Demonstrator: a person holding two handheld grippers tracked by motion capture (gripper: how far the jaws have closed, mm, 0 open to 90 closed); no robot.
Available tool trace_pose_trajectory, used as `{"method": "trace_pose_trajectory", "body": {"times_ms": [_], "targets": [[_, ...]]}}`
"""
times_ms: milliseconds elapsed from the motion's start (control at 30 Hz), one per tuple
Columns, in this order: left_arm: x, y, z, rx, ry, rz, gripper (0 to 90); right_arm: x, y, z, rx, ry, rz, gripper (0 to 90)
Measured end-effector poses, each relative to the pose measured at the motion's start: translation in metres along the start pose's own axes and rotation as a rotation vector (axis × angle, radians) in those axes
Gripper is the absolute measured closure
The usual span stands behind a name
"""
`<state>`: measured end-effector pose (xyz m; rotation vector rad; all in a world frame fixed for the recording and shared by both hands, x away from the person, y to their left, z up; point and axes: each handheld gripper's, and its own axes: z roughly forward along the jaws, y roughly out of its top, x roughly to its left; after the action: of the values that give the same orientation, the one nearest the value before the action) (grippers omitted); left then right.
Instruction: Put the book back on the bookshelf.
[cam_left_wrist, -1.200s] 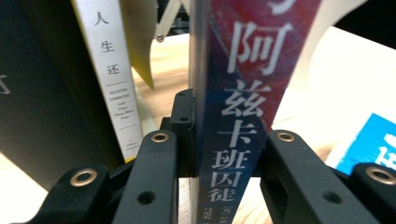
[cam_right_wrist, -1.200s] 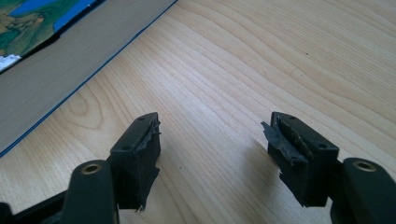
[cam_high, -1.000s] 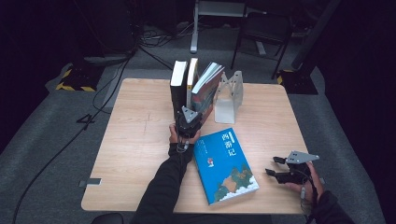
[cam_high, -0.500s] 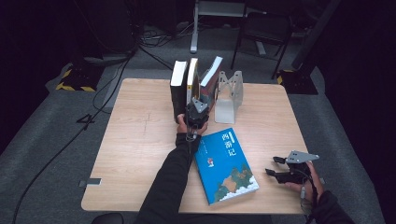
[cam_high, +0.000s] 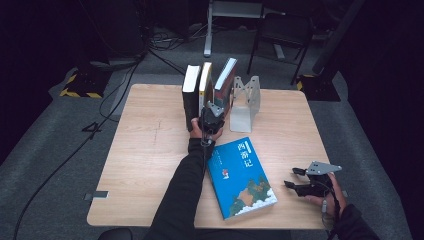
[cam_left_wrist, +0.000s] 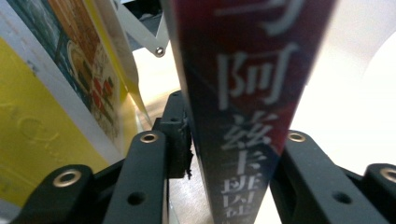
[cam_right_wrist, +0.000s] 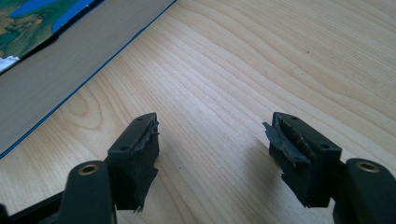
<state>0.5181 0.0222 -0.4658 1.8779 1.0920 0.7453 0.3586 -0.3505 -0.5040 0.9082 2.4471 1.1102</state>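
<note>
The jaws of the left gripper (cam_high: 212, 114), just easing apart around the leaning dark book (cam_left_wrist: 243, 93) at upper centre of the tabletop (cam_high: 145, 150), may let it topple off the bookend (cam_high: 245, 102), while the right gripper (cam_right_wrist: 210, 149) sits open and empty.

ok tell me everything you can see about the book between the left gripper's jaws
The book stands upright at the right end of a row of three, tilted right against the metal bookend. Its spine is dark, blue shading to red, with pale Chinese characters. White page edges show on top. The left gripper straddles the spine; its jaws have just been opening, with a gap visible at one pad, so it looks released. The yellow book stands beside it.
</note>
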Motion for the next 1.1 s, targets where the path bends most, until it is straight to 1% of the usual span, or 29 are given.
{"method": "trace_pose_trajectory", "body": {"times_ms": [67,100,167,200,233,300,333,400,533,600,633,767,833,867,900,933,967,1000,1067,1100], "targets": [[0.0,0.0,-0.001,-0.001,-0.001,-0.001,65.0,0.0,0.0,0.0,0.0,0.0,0.001,32.6],[0.001,0.0,-0.002,0.0,0.004,0.008,63.8,0.0,0.0,0.0,0.001,-0.003,-0.002,32.5],[-0.001,0.0,-0.005,0.005,0.03,0.029,61.8,0.0,0.0,0.0,0.0,-0.004,-0.004,32.4],[-0.001,0.0,-0.007,0.006,0.04,0.028,59.7,0.0,0.0,0.0,-0.001,-0.004,-0.004,32.4],[-0.001,0.0,-0.009,0.006,0.054,0.035,59.2,0.0,0.0,0.0,0.0,-0.004,-0.004,32.5],[0.0,-0.001,-0.014,-0.001,0.059,0.035,56.9,0.0,0.0,0.0,0.0,-0.004,-0.004,32.4],[0.002,-0.002,-0.017,-0.003,0.057,0.032,57.9,0.0,0.0,0.0,-0.001,-0.004,-0.003,32.4],[0.004,-0.004,-0.021,-0.011,0.049,0.042,58.7,0.0,0.0,0.0,-0.002,-0.005,-0.004,32.4],[0.005,-0.006,-0.026,-0.004,0.03,0.08,58.0,0.0,0.0,0.0,-0.001,-0.004,-0.003,32.4],[0.005,-0.007,-0.026,-0.002,0.028,0.081,58.7,0.0,0.0,0.0,0.001,-0.004,-0.001,32.4],[0.007,-0.007,-0.027,0.003,0.016,0.081,59.3,0.0,0.0,0.0,-0.001,-0.001,0.002,32.3],[0.007,-0.006,-0.03,0.006,0.011,0.088,59.1,0.0,0.0,0.0,0.001,-0.004,-0.002,32.3],[0.008,-0.006,-0.032,0.003,0.001,0.087,59.0,0.0,0.0,0.0,-0.001,-0.001,0.003,32.3],[0.009,-0.007,-0.036,0.002,-0.005,0.088,58.9,0.0,0.0,0.0,0.0,0.0,0.003,32.3],[0.011,-0.008,-0.039,0.0,-0.013,0.08,58.3,0.0,0.0,0.0,0.002,0.0,0.004,32.1],[0.012,-0.01,-0.043,-0.005,-0.033,0.058,58.1,0.0,0.0,0.0,0.002,-0.001,0.005,32.0],[0.012,-0.01,-0.043,-0.005,-0.033,0.058,57.5,0.0,-0.001,0.0,0.002,-0.001,0.005,32.0],[0.013,-0.014,-0.05,0.001,-0.048,0.059,57.5,-0.001,-0.001,-0.001,0.002,-0.001,0.006,31.9],[0.015,-0.017,-0.057,0.002,-0.064,0.062,56.8,-0.001,-0.001,0.0,0.002,-0.001,0.007,31.8],[0.017,-0.019,-0.063,0.006,-0.066,0.074,56.5,-0.001,-0.001,0.0,0.002,-0.001,0.008,31.8]]}}
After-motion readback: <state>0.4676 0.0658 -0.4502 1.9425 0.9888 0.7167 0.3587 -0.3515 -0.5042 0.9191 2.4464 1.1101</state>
